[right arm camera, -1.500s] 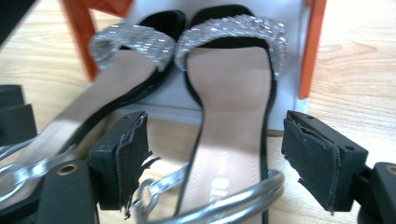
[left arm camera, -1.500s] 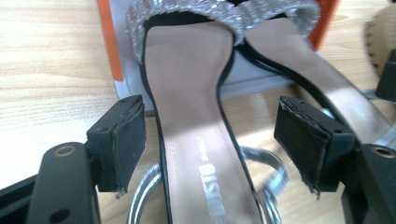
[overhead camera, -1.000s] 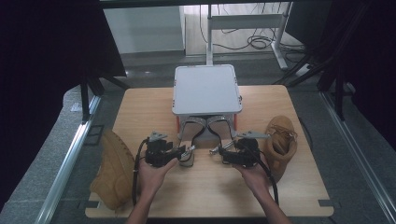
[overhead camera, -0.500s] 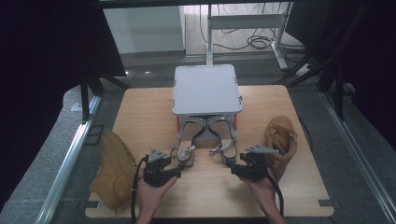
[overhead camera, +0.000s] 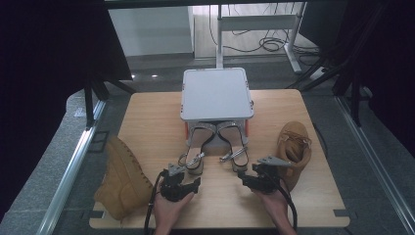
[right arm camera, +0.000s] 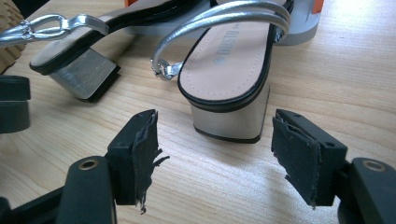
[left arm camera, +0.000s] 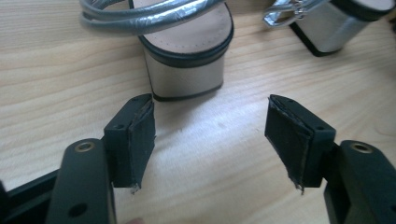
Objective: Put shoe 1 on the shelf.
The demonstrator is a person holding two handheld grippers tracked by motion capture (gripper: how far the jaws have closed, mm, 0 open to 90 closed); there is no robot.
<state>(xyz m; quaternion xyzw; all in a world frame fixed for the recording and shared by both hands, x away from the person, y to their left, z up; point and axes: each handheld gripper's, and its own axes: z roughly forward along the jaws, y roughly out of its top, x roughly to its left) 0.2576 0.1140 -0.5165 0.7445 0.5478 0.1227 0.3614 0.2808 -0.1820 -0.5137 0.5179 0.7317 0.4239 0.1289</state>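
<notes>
Two silver block-heel sandals lie side by side, the left sandal (overhead camera: 197,146) and the right sandal (overhead camera: 234,143), toes tucked under a grey raised stand (overhead camera: 215,93). My left gripper (overhead camera: 183,183) sits just behind the left sandal's heel (left arm camera: 187,60), open, with bare wood between its pads (left arm camera: 140,135). My right gripper (overhead camera: 253,179) is open too, a short way behind the right sandal's heel (right arm camera: 229,88), touching nothing. In the right gripper view the other sandal (right arm camera: 77,65) lies to the left.
A tan boot (overhead camera: 122,176) lies on its side at the table's left front corner. A second tan boot (overhead camera: 293,144) stands right of the right gripper. The wooden table (overhead camera: 151,127) has open room at both back corners beside the stand.
Both grippers have drawn back toward the table's front edge, away from the sandals' heels. The sandals stay where they were under the stand.
</notes>
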